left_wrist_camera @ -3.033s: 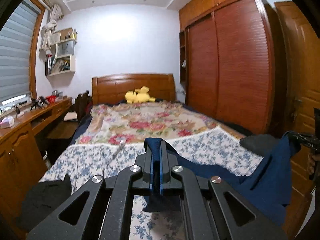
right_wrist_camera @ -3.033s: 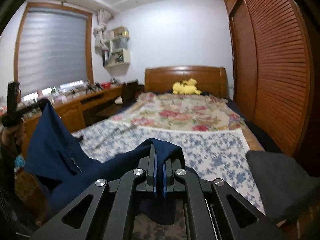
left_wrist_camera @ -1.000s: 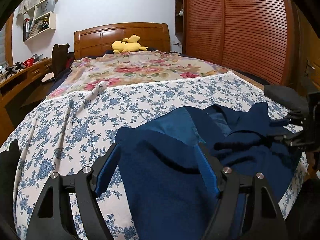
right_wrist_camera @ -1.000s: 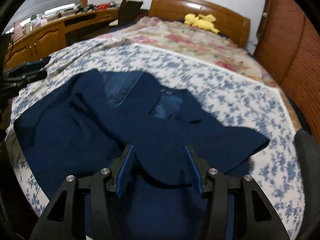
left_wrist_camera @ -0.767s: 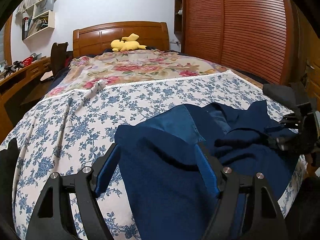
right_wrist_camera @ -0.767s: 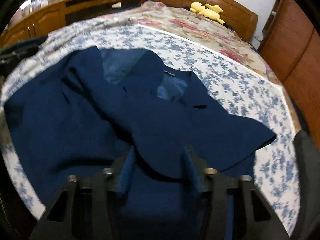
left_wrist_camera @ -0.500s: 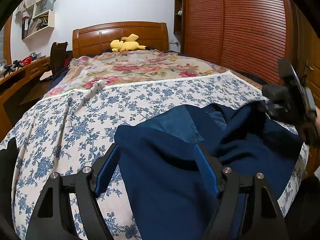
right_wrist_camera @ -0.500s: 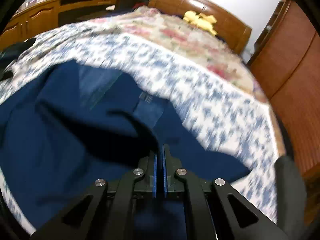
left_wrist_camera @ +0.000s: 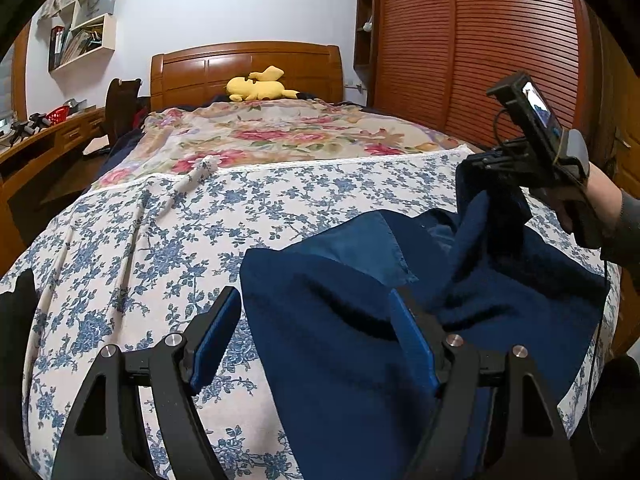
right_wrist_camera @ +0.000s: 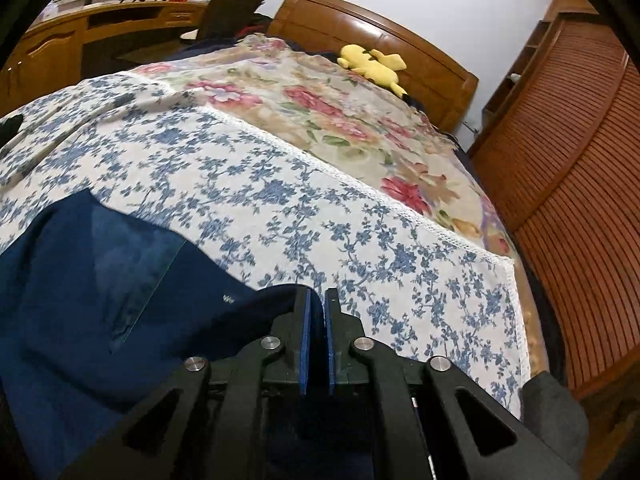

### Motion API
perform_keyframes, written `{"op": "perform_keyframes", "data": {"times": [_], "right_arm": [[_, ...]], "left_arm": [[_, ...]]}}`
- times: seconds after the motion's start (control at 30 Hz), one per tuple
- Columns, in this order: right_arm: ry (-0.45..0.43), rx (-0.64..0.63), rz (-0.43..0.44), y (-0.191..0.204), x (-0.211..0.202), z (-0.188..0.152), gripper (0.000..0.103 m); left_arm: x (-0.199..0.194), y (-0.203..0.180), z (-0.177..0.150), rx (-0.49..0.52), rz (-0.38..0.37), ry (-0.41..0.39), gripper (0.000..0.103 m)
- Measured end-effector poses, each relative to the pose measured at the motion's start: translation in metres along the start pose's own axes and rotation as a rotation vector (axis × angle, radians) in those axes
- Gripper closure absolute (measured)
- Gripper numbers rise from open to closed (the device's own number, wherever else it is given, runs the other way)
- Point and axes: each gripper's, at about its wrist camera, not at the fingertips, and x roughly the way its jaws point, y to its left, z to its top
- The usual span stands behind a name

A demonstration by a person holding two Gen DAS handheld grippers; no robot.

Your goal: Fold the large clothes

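A large navy blue garment [left_wrist_camera: 360, 340] lies spread on the foot of the bed, over a white sheet with blue flowers [left_wrist_camera: 160, 240]. My left gripper [left_wrist_camera: 316, 332] is open and low over the garment's left part, its jaws wide apart around a fold of it. My right gripper [right_wrist_camera: 316, 312] is shut on an edge of the navy garment [right_wrist_camera: 100, 300] and holds it up off the bed. In the left wrist view the right gripper [left_wrist_camera: 492, 176] is at the right, with cloth hanging from it.
A floral bedspread [left_wrist_camera: 280, 136] covers the far half of the bed, with a yellow plush toy [left_wrist_camera: 256, 86] by the wooden headboard [left_wrist_camera: 240, 68]. A slatted wardrobe [left_wrist_camera: 460, 60] stands on the right, a wooden desk [right_wrist_camera: 80, 28] on the left. A dark cushion [right_wrist_camera: 556, 412] lies at the bed's near right corner.
Both grippers let go of the garment on the bed. My right gripper then shut on an edge of it and lifted it. My left gripper has stayed open and still.
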Motion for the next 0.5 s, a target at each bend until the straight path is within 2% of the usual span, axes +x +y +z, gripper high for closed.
{"op": "perform_keyframes", "data": {"times": [0.07,0.17,0.23,0.5], "right_arm": [[-0.024,0.006,-0.019,0.005,-0.001,0.002,0.087],[-0.031,0.029,-0.015,0.007,-0.001,0.008,0.077],[-0.032,0.036,0.007,0.008,-0.001,0.011,0.076],[-0.039,0.026,0.210,0.047,-0.003,0.001,0.076]], "left_arm": [[0.000,0.002,0.000,-0.004,0.002,0.001,0.027],[-0.001,0.004,-0.001,-0.008,0.008,0.002,0.027],[-0.001,0.006,-0.001,-0.011,0.010,0.003,0.027],[-0.001,0.016,-0.002,-0.022,0.029,0.000,0.027]]}}
